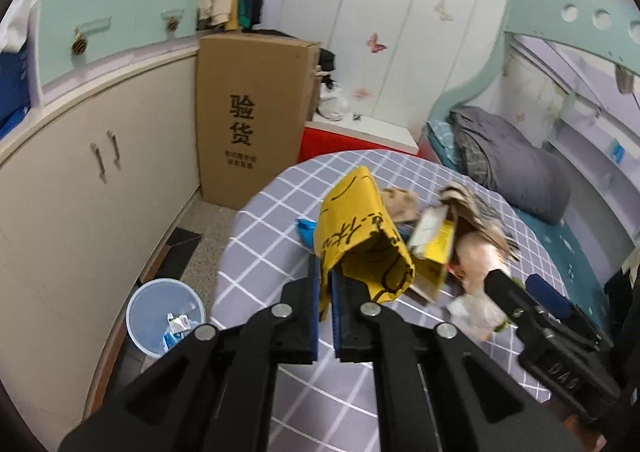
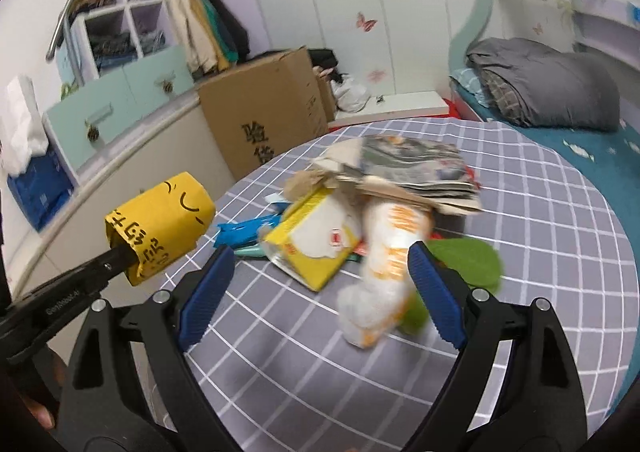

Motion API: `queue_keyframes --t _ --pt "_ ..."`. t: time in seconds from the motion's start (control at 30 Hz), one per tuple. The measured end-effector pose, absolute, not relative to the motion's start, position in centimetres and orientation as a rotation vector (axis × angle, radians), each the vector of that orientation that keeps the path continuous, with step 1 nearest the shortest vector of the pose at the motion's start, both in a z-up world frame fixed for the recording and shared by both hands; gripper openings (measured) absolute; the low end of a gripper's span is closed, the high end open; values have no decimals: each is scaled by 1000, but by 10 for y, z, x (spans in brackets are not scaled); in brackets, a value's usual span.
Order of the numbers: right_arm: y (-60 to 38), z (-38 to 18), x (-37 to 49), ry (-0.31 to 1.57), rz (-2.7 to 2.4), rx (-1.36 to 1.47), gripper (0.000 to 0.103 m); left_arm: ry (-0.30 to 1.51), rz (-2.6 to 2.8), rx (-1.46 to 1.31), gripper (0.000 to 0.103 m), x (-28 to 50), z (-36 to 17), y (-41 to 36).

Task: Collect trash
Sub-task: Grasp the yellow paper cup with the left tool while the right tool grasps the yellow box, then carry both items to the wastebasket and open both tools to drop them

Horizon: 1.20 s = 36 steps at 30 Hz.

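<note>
The left tongs (image 1: pixel 326 284) were pressed together on an edge of a yellow paper wrapper (image 1: pixel 360 236) with black writing, holding it up clear of the bench (image 1: pixel 256 252), which wore a grey checked cloth. Below and to the left of those tongs, on the floor, stood a pale blue waste bin (image 1: pixel 160 316); a few scraps of white and blue packaging lay at its bottom, and most of it was unfilled. The right tongs (image 2: pixel 320 292) were spread wide and pinched nothing. Between and just ahead of their blue pads lay a heap of trash on the bench: a blurred white and orange bag (image 2: pixel 384 272), a yellow and white carton (image 2: pixel 316 248), a green piece (image 2: pixel 472 260), a blue wrapper (image 2: pixel 244 232) and, farther off, a stack of printed paper (image 2: pixel 412 168). Beyond the bench, to the left of both tongs, stood a tall cardboard box (image 1: pixel 248 120), its inside hidden.
</note>
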State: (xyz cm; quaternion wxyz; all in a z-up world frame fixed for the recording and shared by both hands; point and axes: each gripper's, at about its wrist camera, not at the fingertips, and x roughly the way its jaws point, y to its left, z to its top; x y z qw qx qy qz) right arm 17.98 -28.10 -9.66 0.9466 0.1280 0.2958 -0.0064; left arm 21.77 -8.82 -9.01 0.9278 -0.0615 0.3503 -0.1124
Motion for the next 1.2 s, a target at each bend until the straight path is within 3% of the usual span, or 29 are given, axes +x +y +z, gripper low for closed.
queue_keyframes --t 0.17,0.23,0.3,0.43,0.47,0.6,0.9,1.2 --pt "-235 -116 217 728 -50 34 85 750 -208 -154 5 233 -104 -69" --pt "-227 -127 229 760 -94 -42 75 765 -209 -168 5 238 -110 -62" --pt "-222 -136 243 784 -171 -125 56 775 -209 -176 5 241 -115 -58" --pt "-229 -141 256 794 -218 -129 43 787 -214 -184 5 249 -121 -50" --pt "-234 -140 259 793 -223 -114 28 789 -216 -186 5 251 -121 -48" --pt "-239 -132 259 758 -183 -70 10 789 -220 -207 5 253 -123 -37" --pt "-214 -90 210 596 -14 44 4 768 -206 -280 5 245 -119 4" --pt "-133 -79 206 594 270 78 4 734 -138 -361 5 230 -118 70"
